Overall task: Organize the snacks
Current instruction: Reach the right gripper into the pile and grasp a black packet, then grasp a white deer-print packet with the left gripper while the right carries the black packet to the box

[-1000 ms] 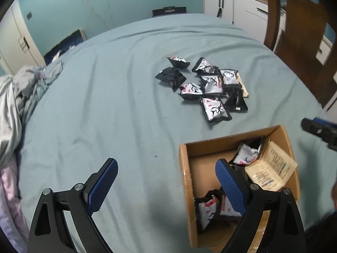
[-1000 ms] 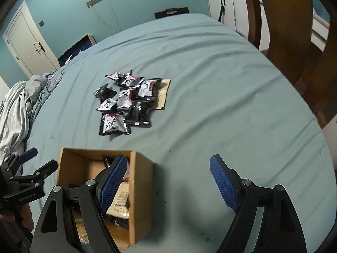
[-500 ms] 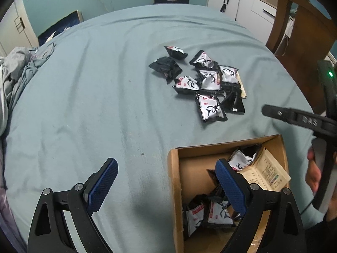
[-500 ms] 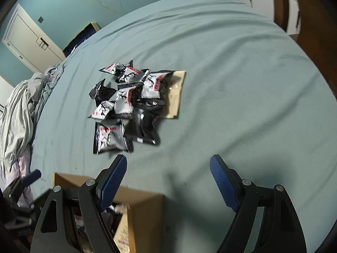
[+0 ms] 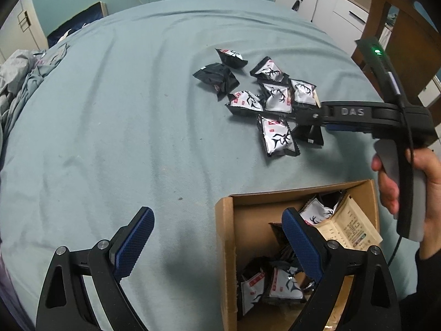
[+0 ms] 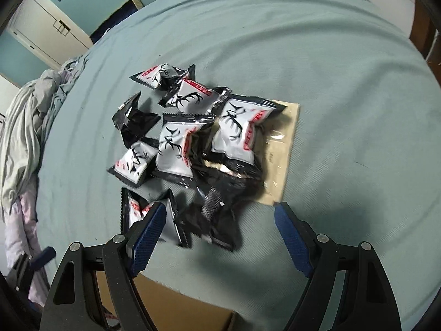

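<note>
Several snack packets [image 6: 176, 143] lie heaped beyond the cardboard box [image 5: 228, 237], on the far side of it; they look light, puffy and slick, best pinched across a sealed edge; the right gripper [image 6: 220, 237] hangs wide and empty just over the nearest ones; the left gripper [image 5: 217, 242], also wide and empty, straddles the box's left wall; bare bedsheet [image 5: 110, 110] around the box leaves ample room.
</note>
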Action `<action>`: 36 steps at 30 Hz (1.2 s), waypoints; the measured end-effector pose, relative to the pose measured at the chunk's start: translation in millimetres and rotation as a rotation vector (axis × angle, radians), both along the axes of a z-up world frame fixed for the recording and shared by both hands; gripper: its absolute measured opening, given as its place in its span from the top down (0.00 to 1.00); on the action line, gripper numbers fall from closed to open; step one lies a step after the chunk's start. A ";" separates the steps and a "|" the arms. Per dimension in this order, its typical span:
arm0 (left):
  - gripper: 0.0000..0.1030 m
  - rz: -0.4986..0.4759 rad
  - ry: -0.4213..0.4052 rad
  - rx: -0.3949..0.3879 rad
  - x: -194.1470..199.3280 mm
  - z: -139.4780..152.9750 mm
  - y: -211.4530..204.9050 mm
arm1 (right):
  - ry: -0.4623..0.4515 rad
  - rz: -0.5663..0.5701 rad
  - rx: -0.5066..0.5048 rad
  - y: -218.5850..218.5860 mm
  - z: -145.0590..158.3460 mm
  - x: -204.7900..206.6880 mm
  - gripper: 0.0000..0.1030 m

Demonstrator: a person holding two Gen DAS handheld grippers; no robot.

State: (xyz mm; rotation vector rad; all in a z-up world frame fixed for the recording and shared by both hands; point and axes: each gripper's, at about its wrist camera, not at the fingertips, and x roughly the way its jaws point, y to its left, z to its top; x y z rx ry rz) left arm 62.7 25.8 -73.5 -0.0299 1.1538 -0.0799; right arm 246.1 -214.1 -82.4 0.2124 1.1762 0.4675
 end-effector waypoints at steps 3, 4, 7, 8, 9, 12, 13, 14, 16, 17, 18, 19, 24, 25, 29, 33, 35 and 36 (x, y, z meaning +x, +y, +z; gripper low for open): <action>0.07 -0.006 -0.006 0.000 -0.5 -0.2 -3.1 | 0.007 0.016 -0.033 8.8 -7.4 4.8 0.43; 0.08 -0.009 -0.008 -0.002 -0.4 -0.3 -4.2 | 0.001 0.024 -0.048 11.5 -8.0 5.3 0.55; 0.08 -0.028 -0.023 -0.009 2.0 -0.3 -12.6 | -0.021 0.020 -0.065 13.1 -6.1 1.9 0.63; 0.08 -0.043 -0.034 -0.006 4.0 0.9 -16.7 | -0.026 0.013 -0.053 11.2 -4.5 -0.7 0.65; 0.08 -0.056 -0.042 0.000 6.9 2.5 -20.5 | -0.030 0.007 -0.039 9.7 -2.8 -3.2 0.66; 0.08 -0.103 -0.056 0.020 16.4 8.4 -32.3 | -0.051 -0.017 -0.003 0.9 8.6 -17.2 0.66; 0.07 -0.119 -0.072 0.027 20.1 10.8 -36.5 | -0.060 -0.024 0.004 -1.9 12.6 -21.3 0.66; 0.07 -0.127 -0.083 0.041 23.9 12.0 -40.0 | -0.070 -0.033 0.013 -6.2 17.7 -26.5 0.66; 0.06 -0.124 -0.082 0.067 35.4 10.2 -46.2 | -0.089 -0.054 0.032 -16.4 28.3 -37.8 0.66; 0.06 -0.126 -0.054 0.073 45.3 6.2 -50.9 | -0.098 -0.067 0.042 -19.7 33.5 -41.9 0.66; 0.06 -0.130 -0.029 0.073 54.1 2.5 -54.6 | -0.106 -0.078 0.052 -23.3 38.9 -47.9 0.66; 0.06 -0.128 -0.004 0.079 64.1 -1.5 -58.8 | -0.119 -0.091 0.061 -28.5 44.8 -54.4 0.66; 0.06 -0.097 0.085 0.076 94.6 -15.9 -74.3 | -0.144 -0.152 0.099 -57.8 60.3 -90.9 0.66; 0.07 -0.082 0.116 0.051 101.8 -20.6 -74.8 | -0.148 -0.162 0.106 -63.9 62.5 -101.3 0.66; 0.26 0.000 0.246 -0.054 118.3 -44.0 -69.3 | -0.172 -0.192 0.148 -85.4 66.8 -146.2 0.66; 0.53 0.018 0.260 -0.059 112.1 -57.0 -68.5 | -0.200 -0.222 0.200 -100.9 62.4 -195.8 0.66; 0.60 0.005 0.199 -0.021 101.4 -51.0 -71.1 | -0.206 -0.215 0.210 -102.4 57.9 -216.8 0.66; 0.65 0.008 0.178 -0.005 95.4 -47.3 -71.5 | -0.210 -0.219 0.206 -101.5 54.9 -228.1 0.66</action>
